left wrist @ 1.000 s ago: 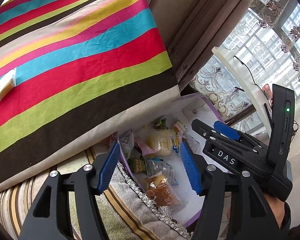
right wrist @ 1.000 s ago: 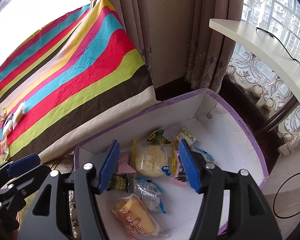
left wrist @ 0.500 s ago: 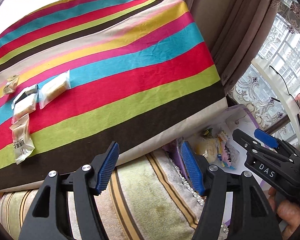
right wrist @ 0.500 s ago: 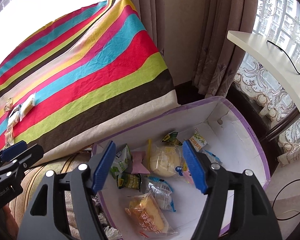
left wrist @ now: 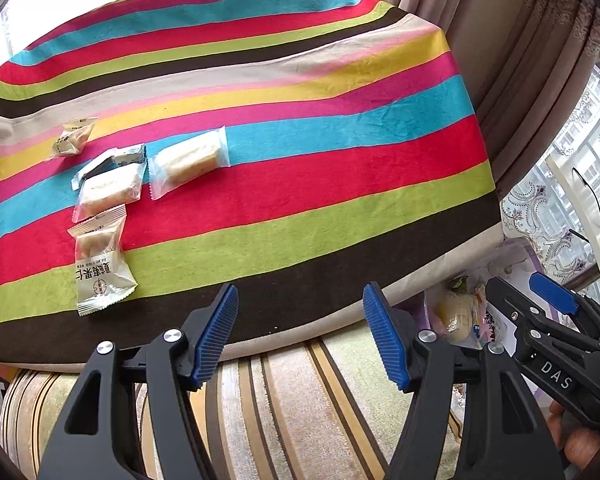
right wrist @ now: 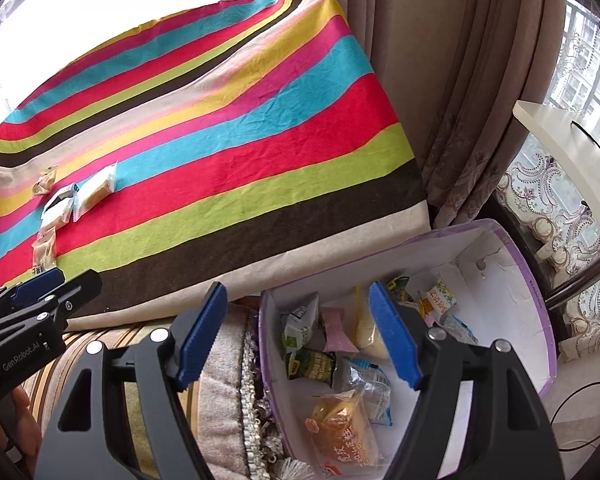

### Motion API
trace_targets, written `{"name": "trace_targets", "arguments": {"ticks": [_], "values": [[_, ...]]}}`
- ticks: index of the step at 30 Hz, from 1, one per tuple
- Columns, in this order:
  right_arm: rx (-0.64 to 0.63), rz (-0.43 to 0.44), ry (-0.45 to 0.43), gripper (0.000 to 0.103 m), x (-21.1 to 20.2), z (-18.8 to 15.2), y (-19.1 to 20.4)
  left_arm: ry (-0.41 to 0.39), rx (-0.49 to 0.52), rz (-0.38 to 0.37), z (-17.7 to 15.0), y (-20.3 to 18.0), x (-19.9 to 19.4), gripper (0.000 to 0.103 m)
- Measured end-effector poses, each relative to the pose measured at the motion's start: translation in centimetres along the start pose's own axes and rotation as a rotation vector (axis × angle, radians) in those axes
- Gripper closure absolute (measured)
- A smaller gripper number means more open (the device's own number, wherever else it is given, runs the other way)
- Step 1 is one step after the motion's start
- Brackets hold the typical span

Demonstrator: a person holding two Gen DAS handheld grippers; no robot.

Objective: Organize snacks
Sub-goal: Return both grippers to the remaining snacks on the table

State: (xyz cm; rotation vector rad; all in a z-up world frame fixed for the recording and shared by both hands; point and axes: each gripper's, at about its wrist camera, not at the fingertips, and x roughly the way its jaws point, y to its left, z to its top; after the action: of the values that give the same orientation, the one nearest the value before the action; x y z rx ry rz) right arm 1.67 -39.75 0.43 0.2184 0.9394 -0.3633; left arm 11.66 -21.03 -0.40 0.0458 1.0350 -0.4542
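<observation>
Swung away from the box (right wrist: 512, 276) and now looking across the striped cloth (left wrist: 300, 184), where earlier only the box contents filled the left view. Left gripper (left wrist: 300, 336) empty, jaws parted with nothing between them, hovering over the near edge of the cloth. Right gripper (right wrist: 296, 334) empty too, jaws opening wider right now, hanging over the box rim with the dropped-off snacks below (round bun (right wrist: 370, 332), orange bun pack (right wrist: 340, 428), green pouch (right wrist: 310, 364) and a few more).

Still waiting on the cloth: white printed pack (left wrist: 100, 264) nearest, two clear-wrapped cakes (left wrist: 188, 160) behind it, a small twisted pack (left wrist: 72, 138) farthest back, all bunched at the left.

Looks like one delivery done and the next pickup starting, probably the white printed pack first.
</observation>
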Motion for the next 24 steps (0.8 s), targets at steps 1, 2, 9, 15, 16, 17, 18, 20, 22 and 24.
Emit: {"name": "trace_targets", "arguments": {"ticks": [1, 2, 9, 15, 16, 17, 18, 20, 22, 24], "values": [[-0.008, 0.003, 0.001, 0.029, 0.0, 0.1, 0.4, 0.0, -0.004, 0.003, 0.0, 0.3, 0.1, 0.04], [-0.016, 0.006, 0.001, 0.029, 0.0, 0.1, 0.9, 0.001, -0.008, 0.004, 0.0, 0.5, 0.1, 0.04], [-0.056, 0.033, 0.007, 0.027, 0.2, 0.5, 3.6, 0.003, -0.04, 0.019, 0.0, 2.2, 0.2, 0.035], [-0.09, 0.044, 0.011, 0.027, 0.7, 0.8, 5.6, 0.002, -0.065, 0.036, 0.2, 3.7, 0.2, 0.034], [-0.095, 0.045, 0.013, 0.027, 0.8, 0.8, 5.9, 0.002, -0.069, 0.043, 0.2, 4.0, 0.2, 0.033], [-0.1, 0.045, 0.015, 0.027, 0.9, 0.8, 6.2, 0.001, -0.073, 0.05, 0.2, 4.2, 0.2, 0.033], [-0.105, 0.044, 0.016, 0.027, 1.0, 0.9, 6.5, 0.001, -0.078, 0.057, 0.3, 4.5, 0.2, 0.031], [-0.112, 0.044, 0.017, 0.027, 1.2, 1.0, 7.0, -0.011, -0.103, 0.067, 0.4, 5.5, 0.0, 0.029], [-0.114, 0.044, 0.017, 0.027, 1.4, 1.1, 7.5, -0.035, -0.153, 0.08, 0.6, 7.2, -0.6, 0.029], [-0.117, 0.048, 0.016, 0.027, 1.6, 1.3, 8.0, -0.058, -0.195, 0.1, 0.6, 9.0, -1.3, 0.028]]}}
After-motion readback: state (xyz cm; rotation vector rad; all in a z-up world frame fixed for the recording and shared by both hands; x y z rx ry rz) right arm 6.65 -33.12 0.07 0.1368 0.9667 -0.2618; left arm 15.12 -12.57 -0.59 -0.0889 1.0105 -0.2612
